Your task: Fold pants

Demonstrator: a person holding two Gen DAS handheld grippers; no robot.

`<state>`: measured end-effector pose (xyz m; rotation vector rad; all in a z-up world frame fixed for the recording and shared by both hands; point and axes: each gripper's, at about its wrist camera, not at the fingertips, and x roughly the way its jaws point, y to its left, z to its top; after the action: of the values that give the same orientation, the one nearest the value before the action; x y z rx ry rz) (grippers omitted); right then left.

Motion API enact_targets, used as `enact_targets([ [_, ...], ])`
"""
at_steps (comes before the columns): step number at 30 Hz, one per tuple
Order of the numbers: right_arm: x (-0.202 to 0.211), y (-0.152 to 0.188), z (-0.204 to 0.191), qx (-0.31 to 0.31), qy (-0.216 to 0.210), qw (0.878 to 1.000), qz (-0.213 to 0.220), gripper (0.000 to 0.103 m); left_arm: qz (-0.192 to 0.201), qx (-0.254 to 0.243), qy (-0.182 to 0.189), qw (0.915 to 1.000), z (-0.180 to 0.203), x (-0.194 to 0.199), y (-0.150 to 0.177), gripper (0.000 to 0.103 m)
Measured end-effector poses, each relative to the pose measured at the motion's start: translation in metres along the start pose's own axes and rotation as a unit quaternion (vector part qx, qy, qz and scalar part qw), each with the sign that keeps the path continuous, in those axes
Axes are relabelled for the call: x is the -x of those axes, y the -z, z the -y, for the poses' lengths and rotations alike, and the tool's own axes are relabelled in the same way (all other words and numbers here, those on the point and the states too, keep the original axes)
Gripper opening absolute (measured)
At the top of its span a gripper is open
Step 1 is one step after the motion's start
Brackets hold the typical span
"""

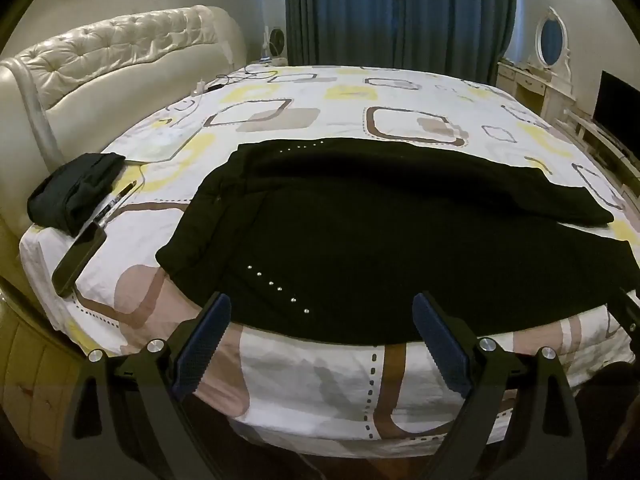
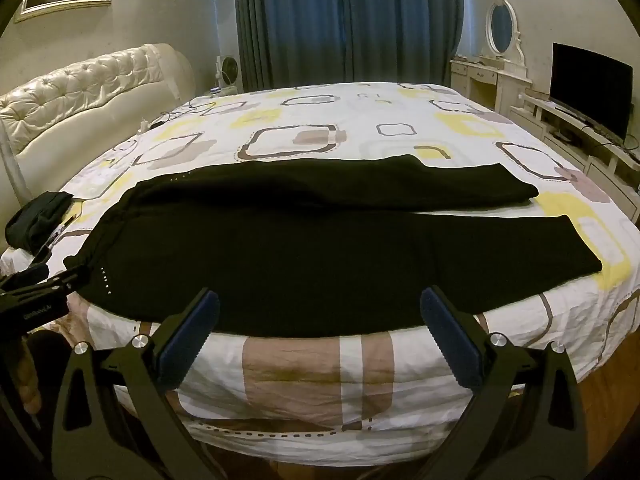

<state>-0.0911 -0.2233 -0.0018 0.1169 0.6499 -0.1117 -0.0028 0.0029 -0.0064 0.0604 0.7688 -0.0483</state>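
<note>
Black pants (image 1: 360, 232) lie spread flat across the near part of the bed, waist at the left, both legs running right. They show in the right wrist view too (image 2: 320, 248). Small silver studs (image 1: 276, 288) mark the near hip. My left gripper (image 1: 322, 312) is open and empty, hovering at the bed's front edge near the waist end. My right gripper (image 2: 320, 306) is open and empty, at the front edge by the near leg. The left gripper's fingers (image 2: 68, 278) show at the left in the right wrist view.
The bed (image 1: 320, 392) has a patterned white sheet. A folded dark garment (image 1: 72, 192), a phone (image 1: 78, 260) and a pen (image 1: 118, 200) lie at the left. A padded headboard (image 1: 120, 52) stands left; a TV (image 2: 590, 84) and dresser (image 2: 492, 76) stand right.
</note>
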Motion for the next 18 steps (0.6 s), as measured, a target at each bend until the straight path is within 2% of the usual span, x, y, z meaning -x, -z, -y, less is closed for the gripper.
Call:
enact_targets([
  [18,0.0021,0.0016,0.0016,-0.002,-0.002,1.000,-0.005,0.101,-0.009,0.004,0.006,0.9999,-0.0019,0.0001,-0.0024,0.091],
])
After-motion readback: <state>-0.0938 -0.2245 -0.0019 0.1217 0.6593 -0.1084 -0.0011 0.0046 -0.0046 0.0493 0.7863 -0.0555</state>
